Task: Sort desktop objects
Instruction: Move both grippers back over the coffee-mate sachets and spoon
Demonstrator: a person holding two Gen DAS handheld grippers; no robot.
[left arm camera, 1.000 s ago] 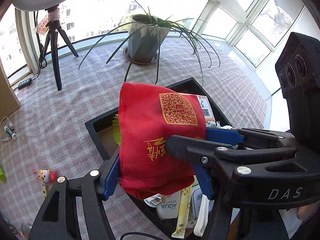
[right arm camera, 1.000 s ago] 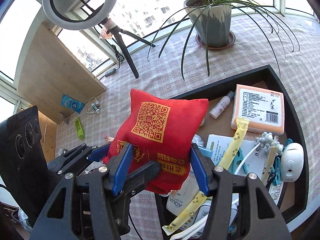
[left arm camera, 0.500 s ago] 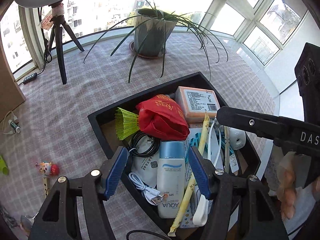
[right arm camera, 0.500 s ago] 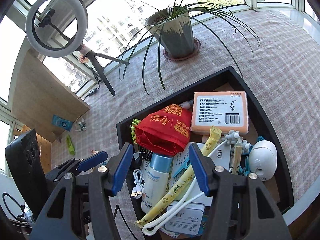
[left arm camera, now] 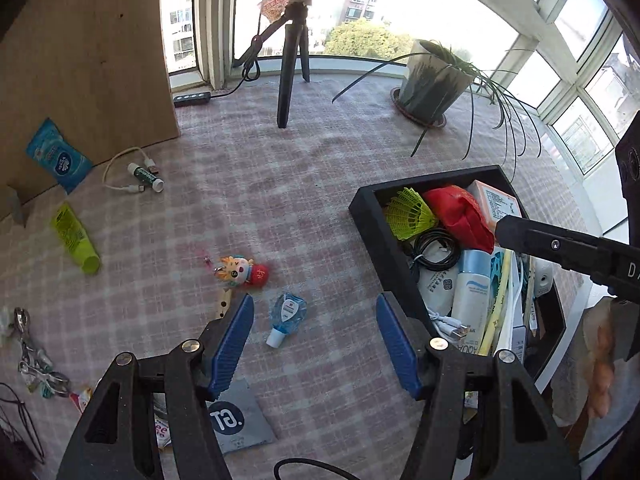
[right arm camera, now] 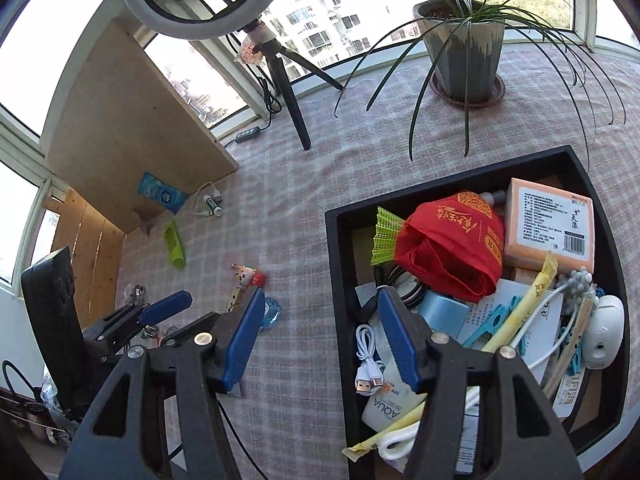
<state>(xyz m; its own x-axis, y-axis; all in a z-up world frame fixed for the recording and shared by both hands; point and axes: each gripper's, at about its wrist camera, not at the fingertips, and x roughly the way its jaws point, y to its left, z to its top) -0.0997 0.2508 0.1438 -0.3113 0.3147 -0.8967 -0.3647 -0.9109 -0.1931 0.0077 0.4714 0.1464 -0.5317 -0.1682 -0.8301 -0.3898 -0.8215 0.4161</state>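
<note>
A black tray (left arm camera: 370,224) (right arm camera: 336,264) holds a red cloth bag (left arm camera: 460,216) (right arm camera: 448,248), a green shuttlecock (left arm camera: 410,213), an orange packet (right arm camera: 548,228), a white bottle (left arm camera: 470,300) and several other items. My left gripper (left arm camera: 314,346) is open and empty above the tablecloth, left of the tray. A small blue bottle (left arm camera: 286,317) lies just beyond its fingers, with a doll keychain (left arm camera: 242,271) behind. My right gripper (right arm camera: 320,340) is open and empty over the tray's left wall.
A green tube (left arm camera: 76,240), a blue wipes pack (left arm camera: 58,156), a cable with a small tube (left arm camera: 146,176), keys (left arm camera: 34,356) and a grey pouch (left arm camera: 236,420) lie on the cloth. A tripod (left arm camera: 290,64), plant pot (left arm camera: 430,84) and wooden board (left arm camera: 80,60) stand behind.
Both grippers let go of the red bag, which now lies in the tray. My left gripper swung left over the tablecloth; my right drew back to the tray's left wall.
</note>
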